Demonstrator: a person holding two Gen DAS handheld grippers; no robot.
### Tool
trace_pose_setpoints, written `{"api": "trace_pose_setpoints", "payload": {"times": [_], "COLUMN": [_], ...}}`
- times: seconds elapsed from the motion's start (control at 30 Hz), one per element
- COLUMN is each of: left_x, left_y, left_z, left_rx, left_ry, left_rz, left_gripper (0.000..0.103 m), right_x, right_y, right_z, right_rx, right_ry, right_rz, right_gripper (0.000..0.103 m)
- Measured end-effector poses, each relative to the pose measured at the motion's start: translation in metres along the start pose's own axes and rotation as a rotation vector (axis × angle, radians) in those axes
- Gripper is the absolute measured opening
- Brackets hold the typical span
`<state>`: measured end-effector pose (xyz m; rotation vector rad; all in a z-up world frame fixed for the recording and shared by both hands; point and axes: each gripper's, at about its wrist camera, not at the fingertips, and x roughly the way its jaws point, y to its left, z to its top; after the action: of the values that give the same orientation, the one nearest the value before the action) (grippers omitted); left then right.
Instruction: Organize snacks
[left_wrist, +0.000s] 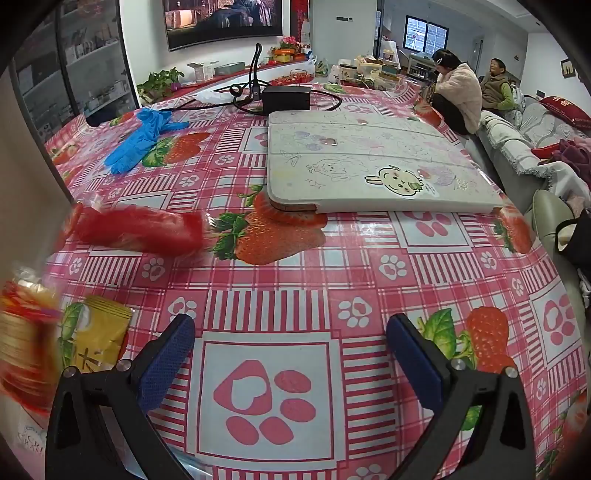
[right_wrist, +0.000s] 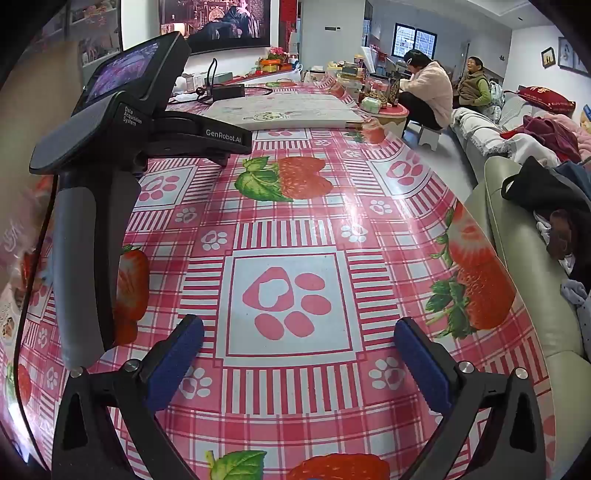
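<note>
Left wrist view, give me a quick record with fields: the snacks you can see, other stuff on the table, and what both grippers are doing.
surface: table under a pink strawberry and paw print cloth
snacks: red snack packet, blurred; yellow snack packet near the left edge; another blurred packet beside it
other items: blue glove, white folded board, black box with cables
left gripper: open, nothing between the jaws
right gripper: open, nothing held
</note>
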<state>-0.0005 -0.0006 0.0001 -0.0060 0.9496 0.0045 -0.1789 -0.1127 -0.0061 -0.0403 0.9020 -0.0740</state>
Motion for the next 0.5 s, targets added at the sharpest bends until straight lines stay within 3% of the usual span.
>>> {"api": "trace_pose_setpoints", "payload": {"times": [0.5], "left_x": [0.0001], "left_y": [0.0001], "left_z": [0.0003], "left_rx": [-0.001], "left_ry": [0.001], "left_rz": [-0.001], "left_gripper": [0.103], "right_x": [-0.0001], "right_y": [0.0001], "right_z": [0.0001], "right_rx": [0.000], "right_ry": [0.000], "right_rz": [0.000], "right_gripper": [0.103]}}
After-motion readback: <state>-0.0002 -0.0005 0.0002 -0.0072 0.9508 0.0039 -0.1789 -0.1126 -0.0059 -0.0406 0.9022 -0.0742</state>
